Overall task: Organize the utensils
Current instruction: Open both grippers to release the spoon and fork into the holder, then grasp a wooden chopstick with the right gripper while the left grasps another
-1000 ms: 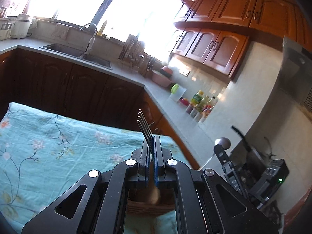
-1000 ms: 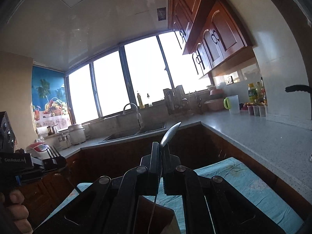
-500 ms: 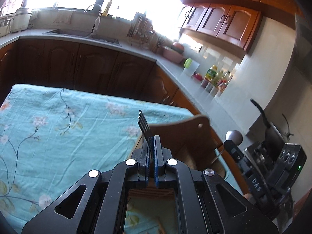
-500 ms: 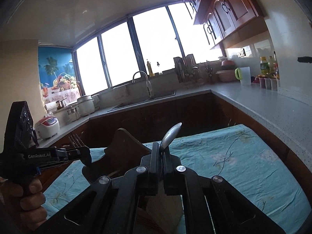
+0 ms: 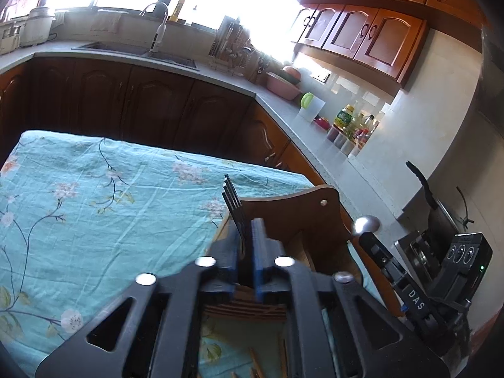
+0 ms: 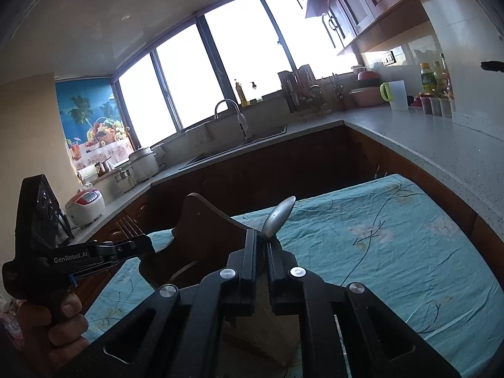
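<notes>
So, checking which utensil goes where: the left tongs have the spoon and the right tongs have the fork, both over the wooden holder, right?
Swapped. The left wrist view shows the fork between the opening left tongs; the right wrist view shows the spoon in the right tongs. Both are over the wooden holder.

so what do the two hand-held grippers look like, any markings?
Both are black plastic. The left hand-held gripper has blue finger pads, silver pivot screws and "GenRobot.AI" in white on its side. The right hand-held gripper has the same silver screws and "DAS" lettering.
</notes>
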